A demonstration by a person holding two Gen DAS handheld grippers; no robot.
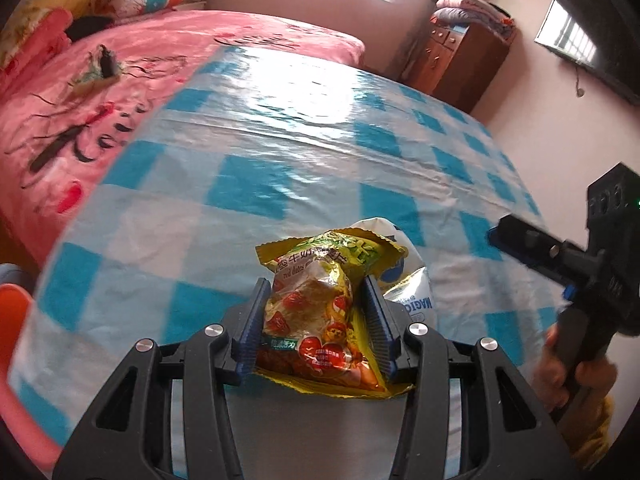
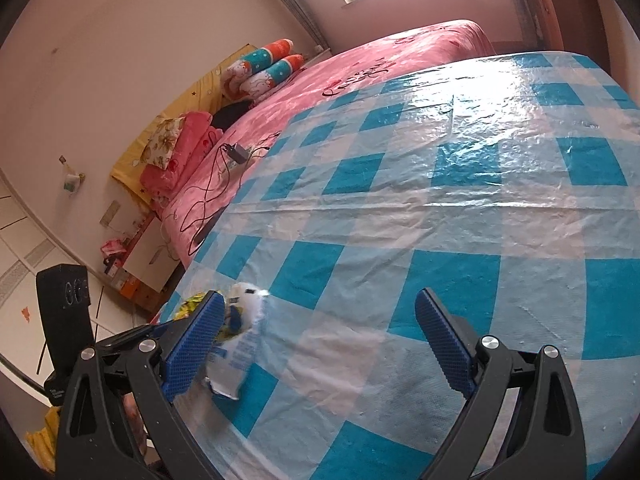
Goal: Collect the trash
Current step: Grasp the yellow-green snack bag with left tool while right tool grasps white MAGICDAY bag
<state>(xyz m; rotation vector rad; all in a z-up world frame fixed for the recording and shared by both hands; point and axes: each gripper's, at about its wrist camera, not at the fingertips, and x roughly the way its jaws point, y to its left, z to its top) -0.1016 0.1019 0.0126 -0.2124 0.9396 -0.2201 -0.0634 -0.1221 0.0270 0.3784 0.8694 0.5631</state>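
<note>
The left hand-held gripper (image 1: 316, 312) was clenched on a yellow snack packet (image 1: 316, 308) at lower centre of the left wrist view, its blue pads pressing both sides. The packet's long axis ran along the fingers, its torn top pointing away toward the upper frame. Just behind it lay a white wrapper (image 1: 408, 280), touching the packet. In the right wrist view the right hand-held gripper (image 2: 320, 340) stood released, fingers wide apart, with the white wrapper beside its left pad at lower left. Both lay near the edge of the table (image 1: 280, 152), covered in blue-and-white checked plastic. Beyond, upper left, stood a pink bed (image 1: 160, 48).
</note>
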